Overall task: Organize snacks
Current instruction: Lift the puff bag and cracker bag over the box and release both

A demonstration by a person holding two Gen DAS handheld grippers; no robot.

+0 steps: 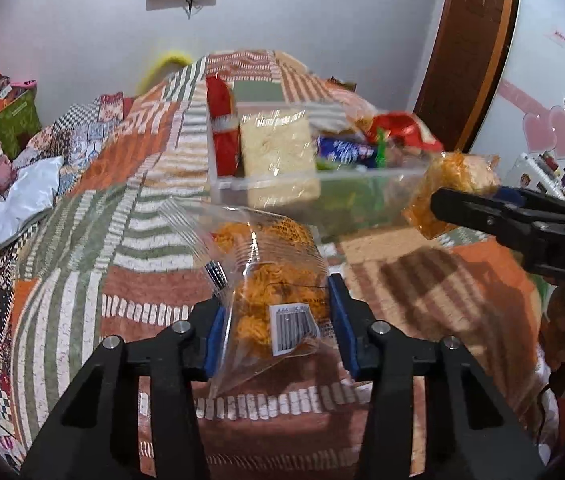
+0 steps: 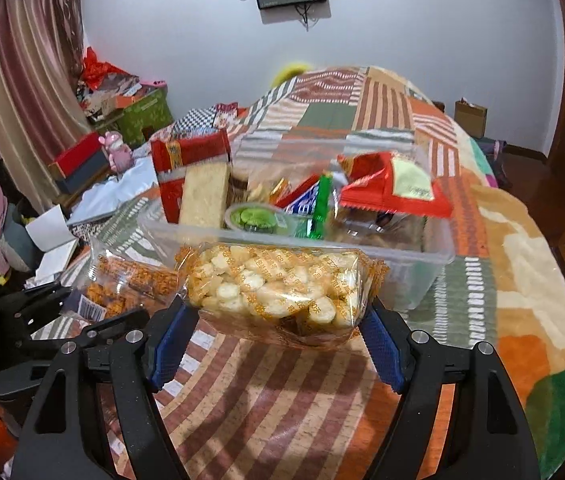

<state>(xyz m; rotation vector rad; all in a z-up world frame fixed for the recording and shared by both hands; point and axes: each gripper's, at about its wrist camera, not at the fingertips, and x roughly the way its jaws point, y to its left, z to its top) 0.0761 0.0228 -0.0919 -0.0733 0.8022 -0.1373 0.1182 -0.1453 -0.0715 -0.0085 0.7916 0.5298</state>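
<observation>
Left hand-held gripper [image 1: 276,334] clamps an orange snack bag [image 1: 272,280]; right hand-held gripper [image 2: 278,334] clamps a pale cracker bag [image 2: 278,290]. Both bags hang above the bed [image 2: 522,264]. Just ahead of both stands one clear bin [image 2: 414,264], its near rim facing the fingers. Packets crowd it, overlapping and blurred, so their count cannot be told. Bare quilt lies between fingers and bin.

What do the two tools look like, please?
Both are matte black plastic with angular cut-out finger arms, silver screw heads and blue ribbed pads. The left tool and right tool match; white lettering "DAS" marks the right one's side.
</observation>
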